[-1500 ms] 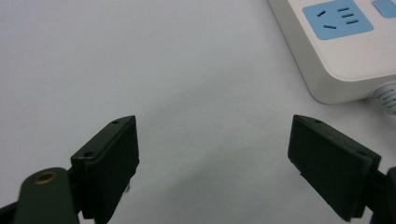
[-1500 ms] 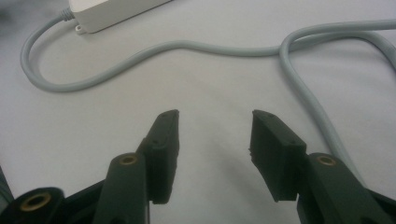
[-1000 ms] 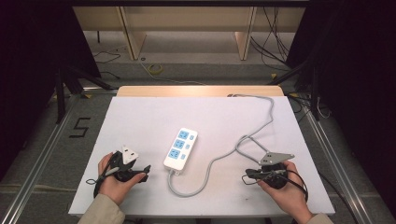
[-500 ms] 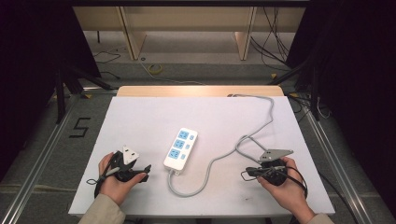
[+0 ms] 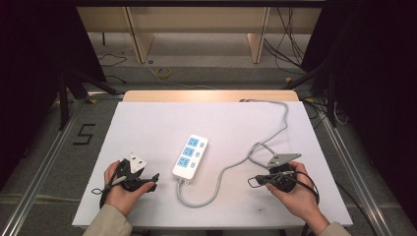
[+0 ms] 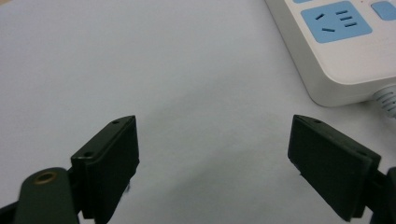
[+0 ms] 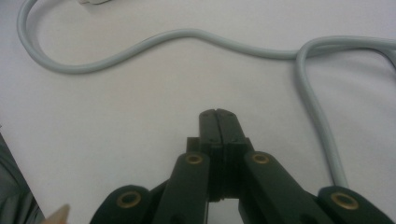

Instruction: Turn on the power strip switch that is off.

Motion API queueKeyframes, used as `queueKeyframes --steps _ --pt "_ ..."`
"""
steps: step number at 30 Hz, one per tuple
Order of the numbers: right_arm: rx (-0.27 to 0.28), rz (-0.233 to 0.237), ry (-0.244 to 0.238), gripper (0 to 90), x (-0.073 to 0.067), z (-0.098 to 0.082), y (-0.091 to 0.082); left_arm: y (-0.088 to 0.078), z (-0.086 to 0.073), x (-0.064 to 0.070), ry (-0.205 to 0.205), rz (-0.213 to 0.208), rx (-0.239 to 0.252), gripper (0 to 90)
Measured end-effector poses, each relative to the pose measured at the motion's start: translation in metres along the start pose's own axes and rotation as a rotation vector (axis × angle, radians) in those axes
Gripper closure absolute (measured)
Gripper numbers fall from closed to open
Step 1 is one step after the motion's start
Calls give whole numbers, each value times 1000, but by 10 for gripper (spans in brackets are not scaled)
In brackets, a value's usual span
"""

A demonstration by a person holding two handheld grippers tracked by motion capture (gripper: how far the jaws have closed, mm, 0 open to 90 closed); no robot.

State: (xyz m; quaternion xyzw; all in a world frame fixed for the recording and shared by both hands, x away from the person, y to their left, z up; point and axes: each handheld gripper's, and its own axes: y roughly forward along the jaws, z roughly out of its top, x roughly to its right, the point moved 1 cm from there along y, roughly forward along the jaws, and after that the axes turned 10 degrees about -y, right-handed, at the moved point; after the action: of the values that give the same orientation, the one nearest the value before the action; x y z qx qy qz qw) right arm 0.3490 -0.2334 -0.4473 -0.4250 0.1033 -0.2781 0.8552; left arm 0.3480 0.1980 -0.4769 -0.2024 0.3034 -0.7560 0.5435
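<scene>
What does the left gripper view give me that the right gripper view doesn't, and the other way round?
Left gripper view: the left gripper with jaws wide apart and nothing between them, and the near end of the power strip with a blue socket face, up and to the right of the jaws. Right gripper view: the right gripper with jaws closed together, empty, and the grey cable curving across ahead of it. Both: the white table top beneath the jaws.

White table point(image 5: 147, 123) with a white power strip point(image 5: 190, 156) and its looping grey cord point(image 5: 231, 167) lying flat.
</scene>
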Motion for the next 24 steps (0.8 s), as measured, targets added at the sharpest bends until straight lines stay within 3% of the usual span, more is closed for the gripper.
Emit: queueKeyframes --steps 24 --pt "-47 30 -10 900 2 28 9 -1 0 2 5 0 6 164"
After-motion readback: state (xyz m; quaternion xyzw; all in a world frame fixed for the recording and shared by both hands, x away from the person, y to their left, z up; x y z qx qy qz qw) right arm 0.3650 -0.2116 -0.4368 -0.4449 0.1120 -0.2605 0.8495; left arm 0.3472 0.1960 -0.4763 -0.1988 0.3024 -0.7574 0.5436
